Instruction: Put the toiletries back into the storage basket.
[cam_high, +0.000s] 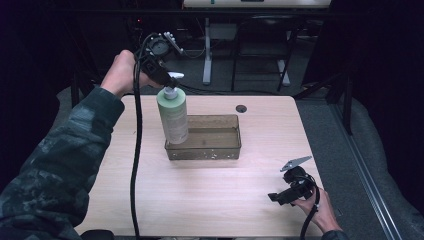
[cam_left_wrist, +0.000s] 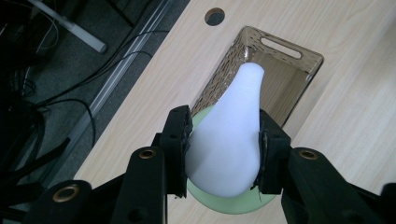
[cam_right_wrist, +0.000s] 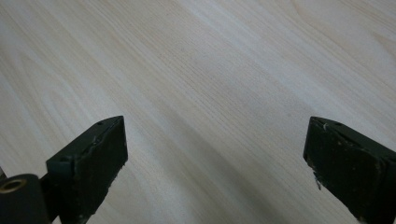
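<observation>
Left claw (cam_left_wrist: 224, 154) is clamped on the white pump head (cam_left_wrist: 231, 140) of a pale green bottle (cam_high: 173, 115), jaws pressing on either side of it. High view: bottle hangs upright below that claw (cam_high: 167, 80), its base at the left end of a clear brown bin (cam_high: 220, 145) on the surface (cam_high: 210, 200); can't tell from there if the base touches the bin floor or sits just above it. Left gripper view adds what the high view hides: looking straight down the pump, green bottle shoulder rings it below the jaws, bin extends ahead of the claw with a slot handle (cam_left_wrist: 281, 47) at its far end, round cable hole (cam_left_wrist: 214, 16) in the surface beyond.

Right claw (cam_high: 278, 196) is near the right front corner of the surface, well apart from bin and bottle, held low by the right hand (cam_high: 320, 212). Right gripper view (cam_right_wrist: 215, 154): jaws spread wide, gripping nothing, bare wood grain between and ahead of them.
</observation>
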